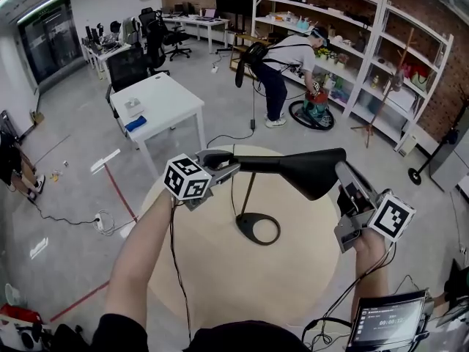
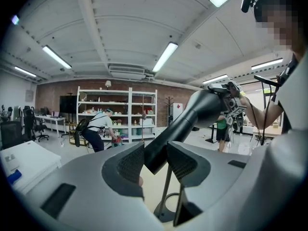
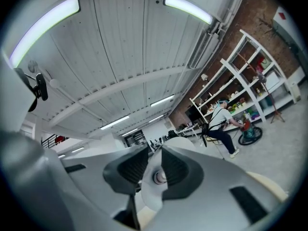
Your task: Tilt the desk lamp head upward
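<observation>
Matte black desk lamp (image 1: 293,169), shade lining white; pale beige tabletop (image 1: 220,292); grey left gripper (image 1: 229,165) and right gripper (image 1: 343,171), marker cubes (image 1: 187,178) patterned in black-and-white squares.

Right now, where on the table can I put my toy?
The table is bare between the lamp base and the near edge, and to its right. It is crowded above, where the left gripper and right gripper clamp the lamp.

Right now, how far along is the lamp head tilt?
Done: both grips are set. The left gripper is shut on the rear bar of the lamp head, and the right gripper pinches its shade rim. In hand: the tilt itself. The head looks about level above the base on the table. Left: raise the shade end, then release.
</observation>
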Available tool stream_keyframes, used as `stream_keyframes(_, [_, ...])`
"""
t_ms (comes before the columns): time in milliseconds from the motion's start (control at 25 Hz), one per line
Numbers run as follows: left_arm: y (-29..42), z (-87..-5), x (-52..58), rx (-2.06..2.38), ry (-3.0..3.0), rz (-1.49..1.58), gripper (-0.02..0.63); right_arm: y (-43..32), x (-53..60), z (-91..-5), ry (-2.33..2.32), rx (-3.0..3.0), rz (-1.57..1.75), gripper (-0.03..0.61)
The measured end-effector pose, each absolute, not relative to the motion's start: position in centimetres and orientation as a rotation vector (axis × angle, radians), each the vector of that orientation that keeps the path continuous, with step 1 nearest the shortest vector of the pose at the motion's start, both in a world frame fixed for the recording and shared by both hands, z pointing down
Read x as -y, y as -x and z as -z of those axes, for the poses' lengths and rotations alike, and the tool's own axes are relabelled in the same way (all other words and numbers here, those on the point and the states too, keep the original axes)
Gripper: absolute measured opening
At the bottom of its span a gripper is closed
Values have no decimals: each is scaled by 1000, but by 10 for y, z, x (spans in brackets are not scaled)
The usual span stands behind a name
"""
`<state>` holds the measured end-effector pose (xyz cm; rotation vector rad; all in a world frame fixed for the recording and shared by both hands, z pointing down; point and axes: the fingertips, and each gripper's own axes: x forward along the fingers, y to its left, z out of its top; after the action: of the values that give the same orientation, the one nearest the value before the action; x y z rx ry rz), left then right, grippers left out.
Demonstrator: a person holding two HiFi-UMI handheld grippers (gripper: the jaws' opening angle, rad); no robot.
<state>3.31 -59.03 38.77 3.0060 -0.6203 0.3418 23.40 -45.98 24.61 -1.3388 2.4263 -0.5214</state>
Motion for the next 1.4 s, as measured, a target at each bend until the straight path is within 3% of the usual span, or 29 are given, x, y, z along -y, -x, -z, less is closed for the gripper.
stream_keyframes(1400, [-35, -408, 588, 617, -2763, 38, 156, -182, 489, -181, 1257, -2594, 432, 83])
